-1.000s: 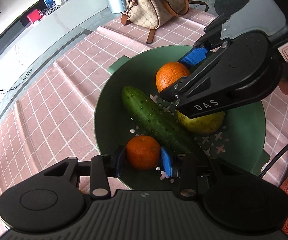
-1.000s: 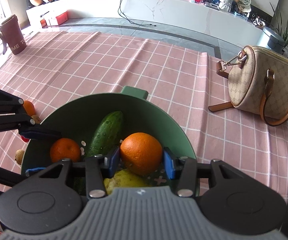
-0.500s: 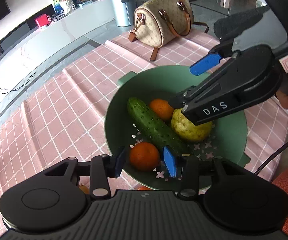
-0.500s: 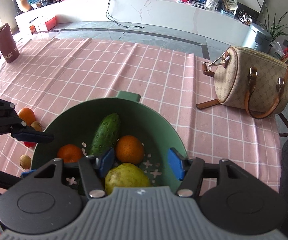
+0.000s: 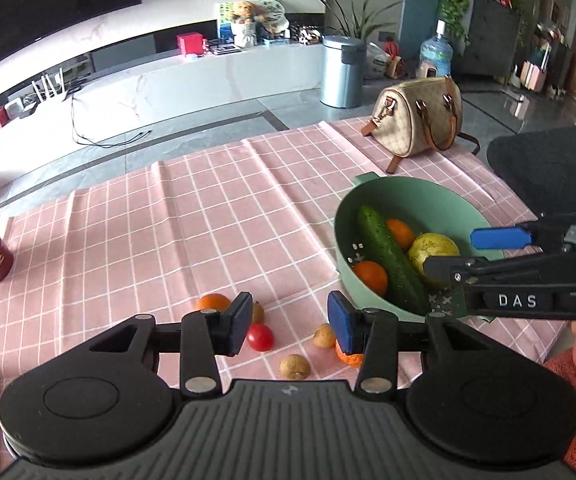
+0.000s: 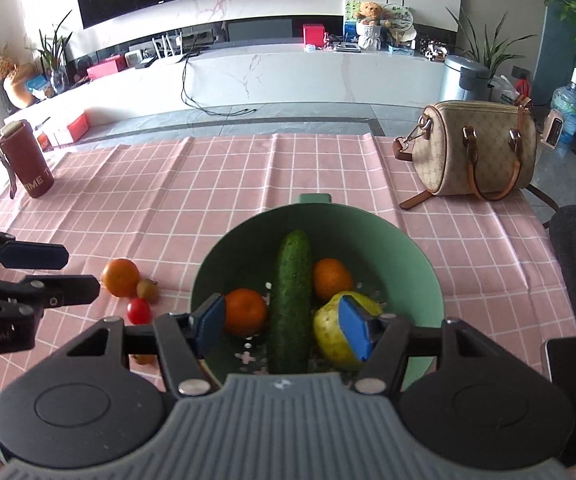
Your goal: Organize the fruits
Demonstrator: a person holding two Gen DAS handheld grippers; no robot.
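Grippers both clear of the fruit now. One second back, the left gripper (image 5: 288, 322) had its blue pads either side of a small orange (image 5: 370, 277) down in the green bowl (image 5: 428, 190), and the right gripper (image 6: 281, 322) flanked the other orange (image 6: 332, 278) there. Both oranges now lie loose in the bowl, beside the cucumber (image 6: 292, 292) and the yellow-green pear (image 5: 434, 250).

Left gripper: jaws part open, nothing between the pads. It has pulled back and up out of the bowl; the bowl now sits ahead and to its right, no longer under it. Directly ahead of its fingers, on the pink checked cloth (image 5: 191, 216) over the desk, lie loose pieces: a cherry tomato (image 5: 259, 337) between the pads' line of sight, an orange (image 5: 212, 302) just behind the left pad, two small brownish fruits (image 5: 295, 366) nearer the gripper, another orange piece (image 5: 350, 358) partly hidden by the right pad.

Right gripper: jaws stand about half open, empty. It has lifted too; the bowl is below and ahead, more of its rim showing than before. Its right pad overlaps the pear in view; whether it touches cannot be told.

Handbag (image 6: 474, 148) far ahead to the right, maroon bottle (image 6: 25, 160) far ahead to the left; neither has shifted.
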